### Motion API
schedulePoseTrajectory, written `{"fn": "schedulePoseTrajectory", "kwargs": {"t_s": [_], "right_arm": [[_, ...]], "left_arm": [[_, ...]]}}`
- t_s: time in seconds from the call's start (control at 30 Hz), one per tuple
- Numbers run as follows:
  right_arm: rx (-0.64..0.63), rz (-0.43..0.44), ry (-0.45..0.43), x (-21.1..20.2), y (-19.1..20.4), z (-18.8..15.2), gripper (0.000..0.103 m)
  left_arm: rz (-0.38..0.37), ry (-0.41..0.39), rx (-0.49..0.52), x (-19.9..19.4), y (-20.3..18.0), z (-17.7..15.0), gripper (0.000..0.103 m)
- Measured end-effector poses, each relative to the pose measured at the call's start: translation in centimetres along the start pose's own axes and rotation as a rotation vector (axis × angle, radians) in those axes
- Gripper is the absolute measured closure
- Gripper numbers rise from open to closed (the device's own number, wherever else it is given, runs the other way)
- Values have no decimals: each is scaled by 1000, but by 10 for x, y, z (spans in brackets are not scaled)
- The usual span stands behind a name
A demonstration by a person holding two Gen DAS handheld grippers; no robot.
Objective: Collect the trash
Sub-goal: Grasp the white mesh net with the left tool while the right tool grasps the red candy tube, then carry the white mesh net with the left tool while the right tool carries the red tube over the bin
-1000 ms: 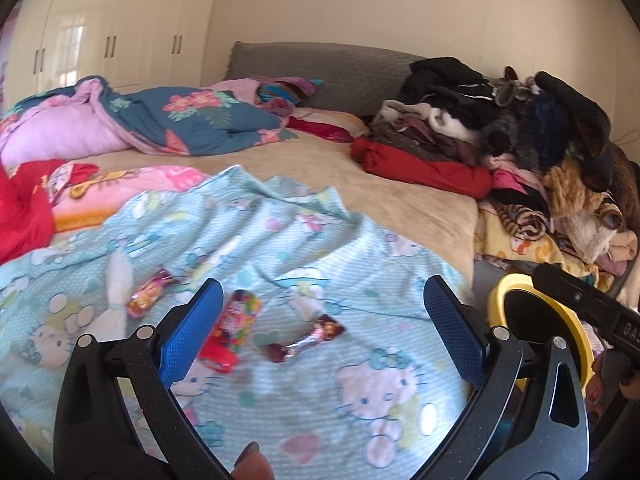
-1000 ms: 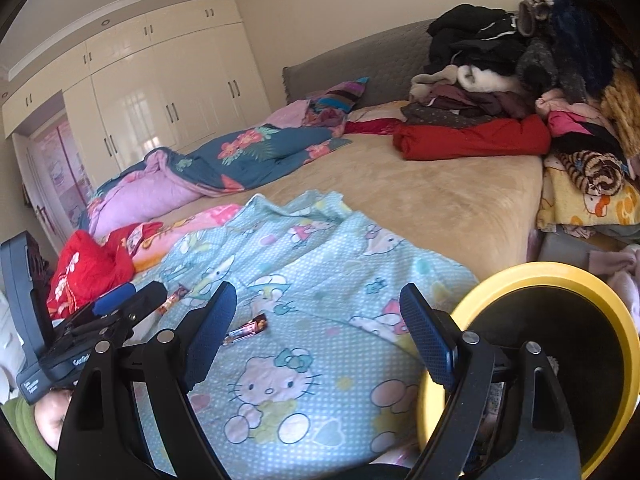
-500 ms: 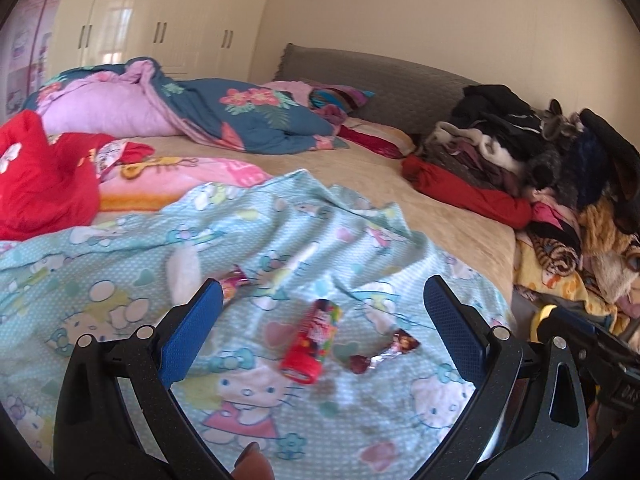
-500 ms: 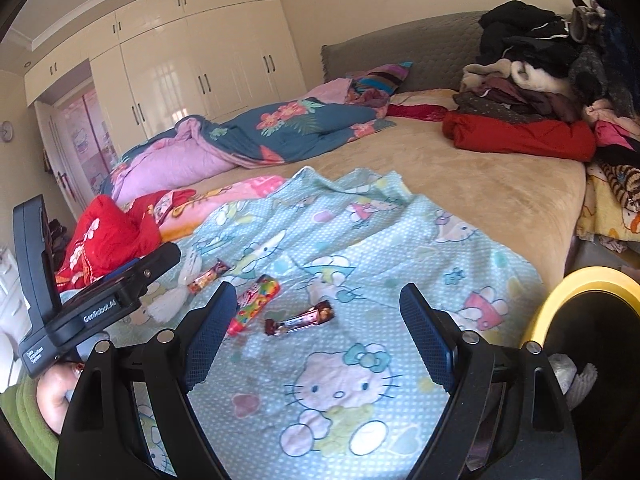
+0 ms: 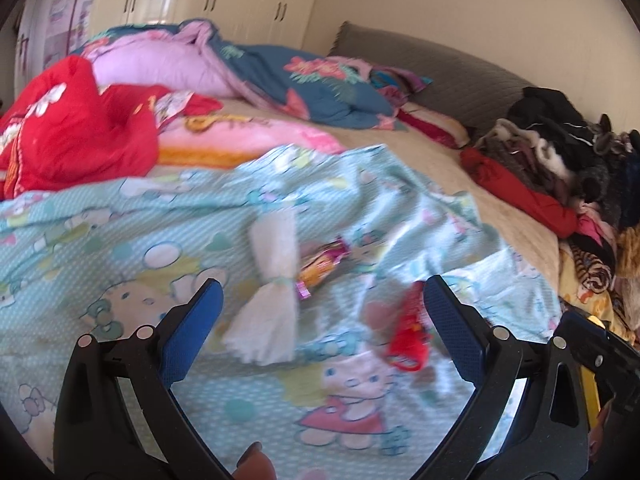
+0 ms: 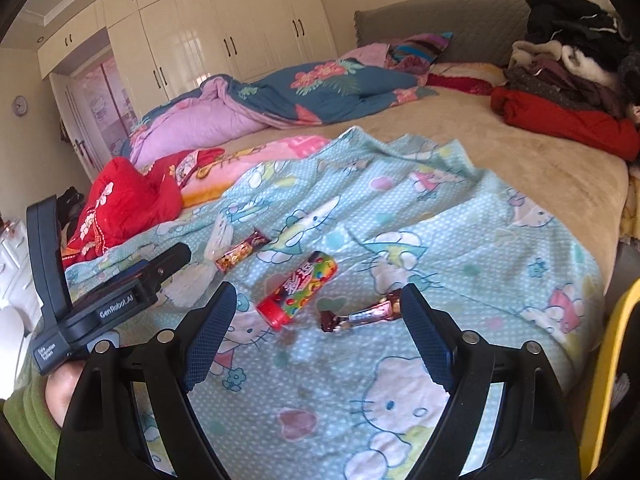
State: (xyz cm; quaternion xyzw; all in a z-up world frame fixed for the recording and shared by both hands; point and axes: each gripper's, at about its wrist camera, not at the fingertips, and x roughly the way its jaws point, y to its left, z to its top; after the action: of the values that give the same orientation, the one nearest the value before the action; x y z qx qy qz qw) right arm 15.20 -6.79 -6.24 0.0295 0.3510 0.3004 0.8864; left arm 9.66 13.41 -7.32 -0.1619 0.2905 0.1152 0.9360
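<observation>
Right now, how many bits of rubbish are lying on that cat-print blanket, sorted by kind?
Candy tube with red cap: 1
Shiny foil wrappers: 2 (one orange-gold, one dark brown)
White knotted plastic wrapper: 1
Total: 4

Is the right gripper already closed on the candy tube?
No, the right gripper stands open and empty above the blanket, with the candy tube lying loose on the fabric between its fingers.
</observation>
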Motion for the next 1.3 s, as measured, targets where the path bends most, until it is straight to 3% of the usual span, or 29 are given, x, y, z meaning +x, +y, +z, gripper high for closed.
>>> {"fn": "schedulePoseTrajectory", "kwargs": {"t_s": [0.37,0.57,0.63,0.73,0.97,1.3], "right_arm": [[42,42,149,78,8,3,22],[104,79,217,111,11,3,29],[89,59,235,120,13,3,32],[60,31,287,136,14,-2,49],[29,92,282,115,21,-21,67],[51,174,250,67,28,-44,69]], "left_arm": [[0,106,-80,27,33,-15,45],[0,143,-110,39,41,-24,60],[-3,152,-122,42,43,-25,64],[-12,156,-135,44,46,-27,70],[-34,156,-130,45,44,-26,82],[-71,97,-73,25,25,-11,86]]}}
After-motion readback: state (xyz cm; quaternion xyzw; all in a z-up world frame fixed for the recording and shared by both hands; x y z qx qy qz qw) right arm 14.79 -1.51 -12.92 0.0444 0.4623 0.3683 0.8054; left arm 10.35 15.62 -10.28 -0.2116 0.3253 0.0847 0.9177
